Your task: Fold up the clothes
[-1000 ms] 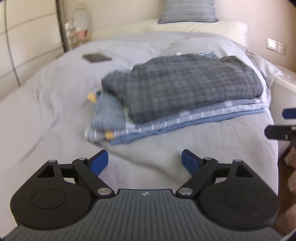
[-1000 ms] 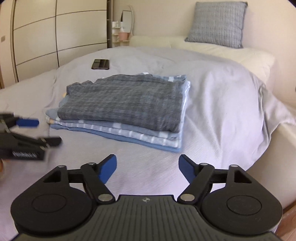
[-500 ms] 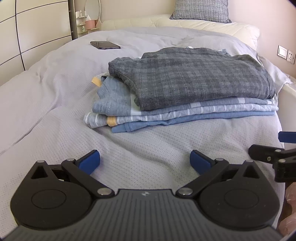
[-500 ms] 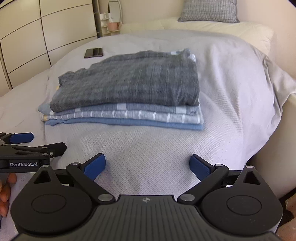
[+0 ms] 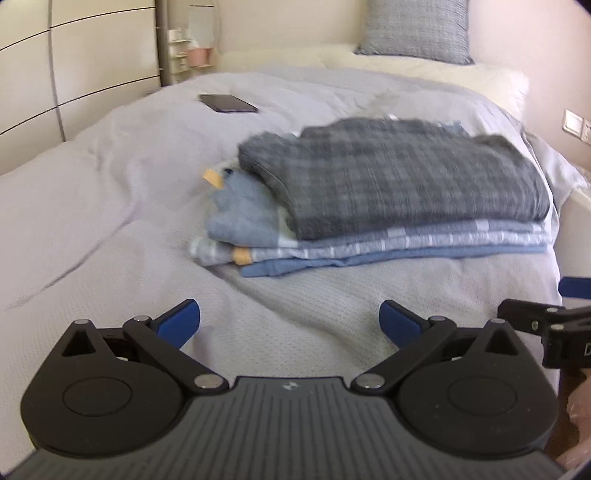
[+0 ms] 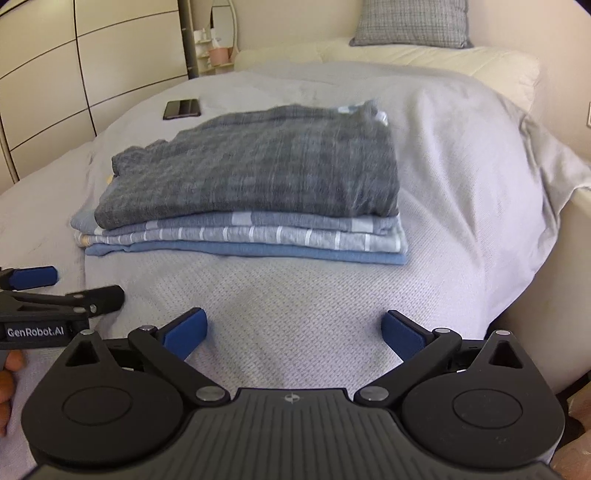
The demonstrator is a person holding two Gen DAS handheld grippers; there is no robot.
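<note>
A stack of folded clothes lies on the bed. On top is a dark grey checked garment (image 5: 399, 173) (image 6: 258, 173). Under it lie light blue striped layers (image 5: 406, 245) (image 6: 243, 234). My left gripper (image 5: 290, 319) is open and empty, low over the bedspread in front of the stack's left end. My right gripper (image 6: 293, 328) is open and empty, in front of the stack's near edge. Each gripper shows in the other's view: the right one at the right edge (image 5: 546, 306), the left one at the left edge (image 6: 74, 288).
The light grey bedspread (image 6: 461, 155) covers the bed. A dark phone (image 5: 228, 103) (image 6: 182, 109) lies on it beyond the stack. A checked pillow (image 6: 412, 24) stands at the headboard. A wardrobe (image 6: 92, 55) is on the left. The bed's edge drops off at the right (image 6: 554, 266).
Both grippers have stayed open and shifted slightly in front of the stack. The left view has swung a little to the left. The stack has not moved.
</note>
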